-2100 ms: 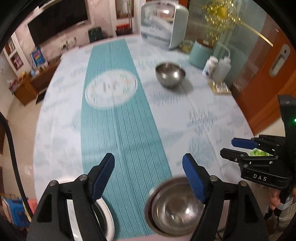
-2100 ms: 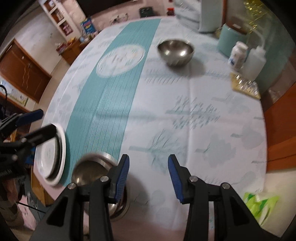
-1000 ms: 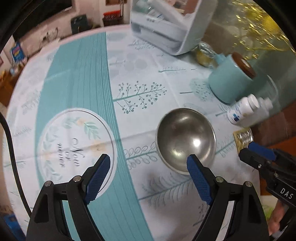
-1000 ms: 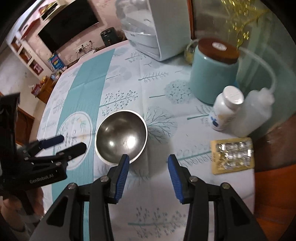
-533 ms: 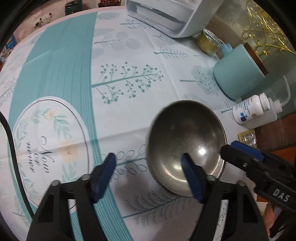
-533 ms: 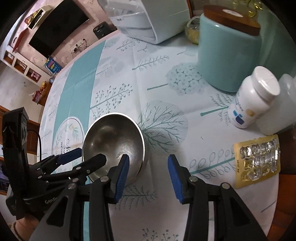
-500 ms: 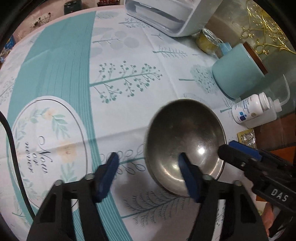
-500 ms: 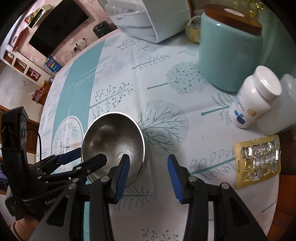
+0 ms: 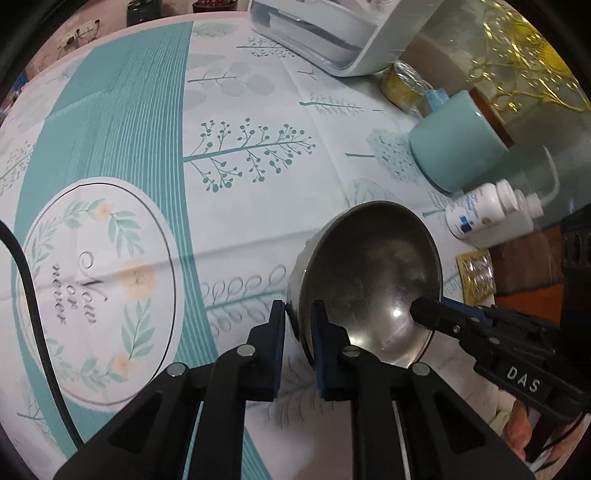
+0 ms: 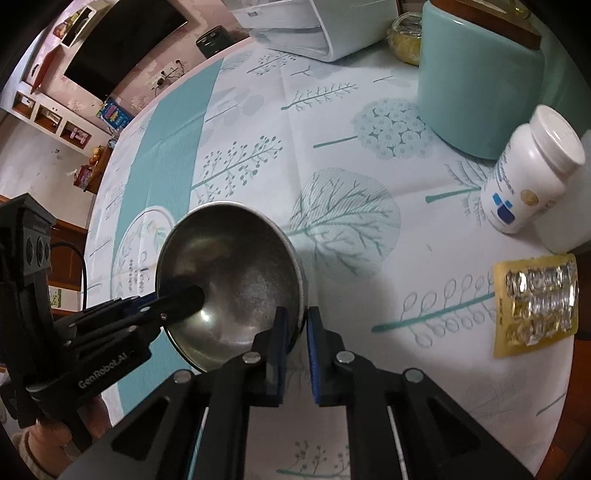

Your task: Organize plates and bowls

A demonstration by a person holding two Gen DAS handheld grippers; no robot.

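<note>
steel bowl sits on the worktop, right of the round printed wreath on the teal stripe. left gripper is clamped on the bowl's near-left rim, one finger inside and one outside; right gripper is clamped on the opposite rim the same way. each gripper shows in the other's view, reaching into the bowl.

around it: teal canister with a brown lid, white pill bottle just beside a clear squeeze bottle, yellow blister pack near the worktop edge, a white appliance at the far side, a small jar of something yellow next to it. nothing sits between bowl and grippers (bottles and pack stand well apart to the right).

vs a second ago: both sets of fingers were spread and hovering short of the bowl; both have just been closing and now pinch the rim, and the bowl fills more of each view.

surface is a pale cloth printed with trees, one wide teal stripe. room behind: dark tv, low shelves, pinkish wall. a black cable crosses the left wrist view.
</note>
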